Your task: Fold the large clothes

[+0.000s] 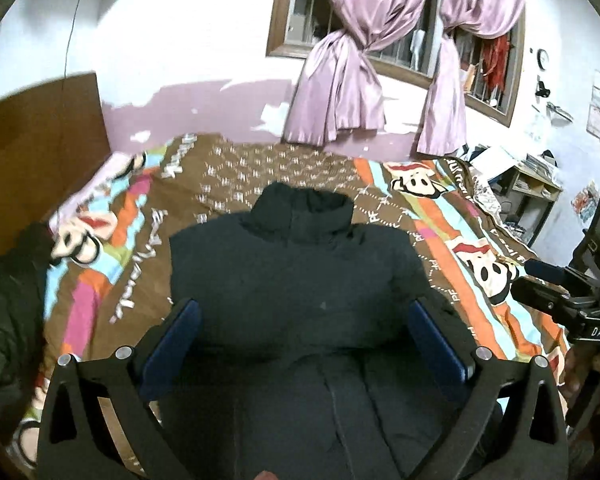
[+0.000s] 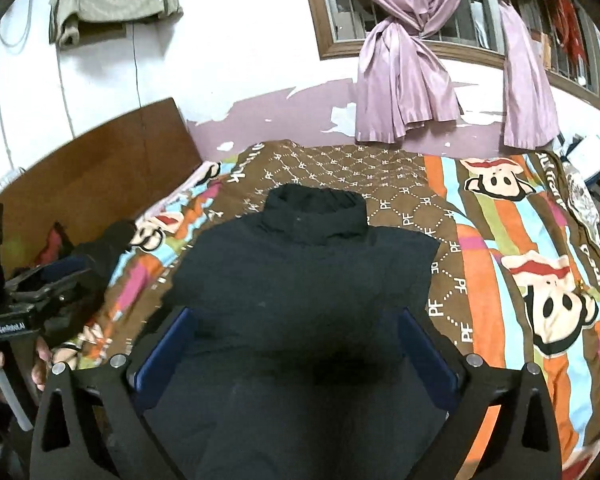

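A black puffer jacket (image 1: 292, 272) lies flat on the bed, collar away from me, sleeves folded in so the body is a narrow rectangle. It also shows in the right wrist view (image 2: 300, 280). My left gripper (image 1: 304, 312) is open and empty, its blue pads (image 1: 176, 340) spread wide above the jacket's lower half. My right gripper (image 2: 300, 320) is open and empty above the same part of the jacket. The right gripper's body shows at the right edge of the left wrist view (image 1: 572, 304), and the left gripper's body at the left edge of the right wrist view (image 2: 32, 304).
The bed has a colourful cartoon-monkey cover (image 2: 540, 280). A wooden headboard (image 2: 92, 168) stands on the left, with dark clothes (image 1: 4, 312) piled by it. Pink curtains (image 1: 340, 92) hang at the window behind. Cluttered shelves (image 1: 532, 192) stand at the right.
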